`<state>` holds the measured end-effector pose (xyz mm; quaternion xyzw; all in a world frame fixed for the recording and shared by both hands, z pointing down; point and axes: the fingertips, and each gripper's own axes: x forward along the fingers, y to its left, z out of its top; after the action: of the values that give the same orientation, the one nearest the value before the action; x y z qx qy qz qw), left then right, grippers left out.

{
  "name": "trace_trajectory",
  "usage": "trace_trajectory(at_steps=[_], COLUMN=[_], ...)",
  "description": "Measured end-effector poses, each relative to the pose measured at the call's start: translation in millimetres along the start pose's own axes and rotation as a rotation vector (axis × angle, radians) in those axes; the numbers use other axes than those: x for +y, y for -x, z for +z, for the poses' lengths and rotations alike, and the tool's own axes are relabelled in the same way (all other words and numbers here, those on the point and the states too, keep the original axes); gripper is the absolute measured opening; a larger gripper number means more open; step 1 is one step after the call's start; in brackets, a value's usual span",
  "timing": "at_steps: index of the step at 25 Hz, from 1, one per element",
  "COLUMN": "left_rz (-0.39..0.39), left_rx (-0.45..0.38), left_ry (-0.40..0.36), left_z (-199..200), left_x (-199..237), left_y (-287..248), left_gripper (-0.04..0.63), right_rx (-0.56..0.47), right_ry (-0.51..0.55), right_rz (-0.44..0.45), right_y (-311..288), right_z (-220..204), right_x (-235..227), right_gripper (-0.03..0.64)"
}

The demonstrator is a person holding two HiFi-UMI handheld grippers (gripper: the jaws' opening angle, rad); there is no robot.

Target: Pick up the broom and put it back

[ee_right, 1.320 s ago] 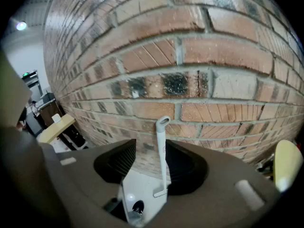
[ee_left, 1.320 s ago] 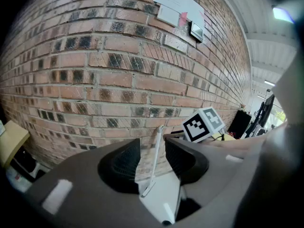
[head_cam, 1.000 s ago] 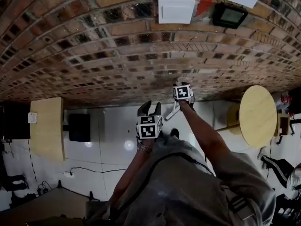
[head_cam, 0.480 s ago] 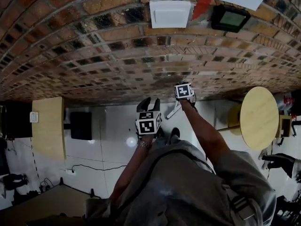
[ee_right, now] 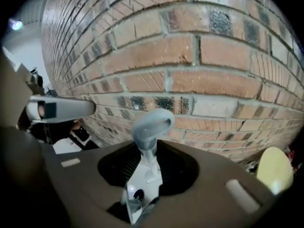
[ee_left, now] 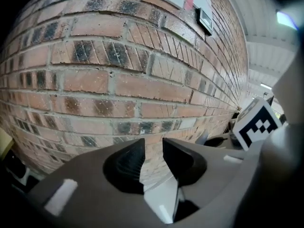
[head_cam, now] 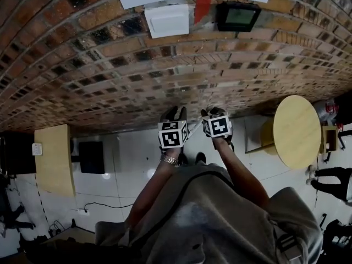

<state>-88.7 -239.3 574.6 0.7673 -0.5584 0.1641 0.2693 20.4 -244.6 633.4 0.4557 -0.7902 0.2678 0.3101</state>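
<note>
The right gripper [ee_right: 148, 148] has its jaws clamped on the broom [ee_right: 153, 122], gripping the grey handle just below its hanging loop. The handle stands upright close to the brick wall [ee_right: 204, 56]. The left gripper [ee_left: 153, 144] is just left of it, its jaws apart and closing, with only wall showing between them.

Red-brown brick wall [head_cam: 110, 70] with darker blotchy bricks, pale grey broom handle [ee_right: 151, 122], yellowish light-wood round table [head_cam: 297, 131].
</note>
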Motion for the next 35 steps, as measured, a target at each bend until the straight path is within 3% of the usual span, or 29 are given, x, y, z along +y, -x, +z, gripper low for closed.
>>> trace_trajectory(at_steps=[6,8,20,35], left_rz=[-0.067,-0.09,-0.097,-0.06], left_rx=[0.01,0.009,0.021,0.008], left_ry=[0.027,0.017,-0.009,-0.007], left_z=[3.6,4.8,0.8,2.6], left_x=[-27.8,-35.2,-43.1,-30.6], left_y=[-10.2,-12.3,-14.5,-15.2], left_gripper=[0.083,0.006,0.006,0.006], right_rx=[-0.053,-0.067,-0.045,0.098], right_ry=[-0.047,-0.053,-0.048,-0.054], right_rz=[0.033,0.048,0.066,0.029], right_y=[28.8,33.7,32.4,19.7], right_z=[19.5,22.5,12.5,-50.2], right_x=[7.7,11.6,14.1,-15.3], right_gripper=[0.1,0.1,0.101,0.101])
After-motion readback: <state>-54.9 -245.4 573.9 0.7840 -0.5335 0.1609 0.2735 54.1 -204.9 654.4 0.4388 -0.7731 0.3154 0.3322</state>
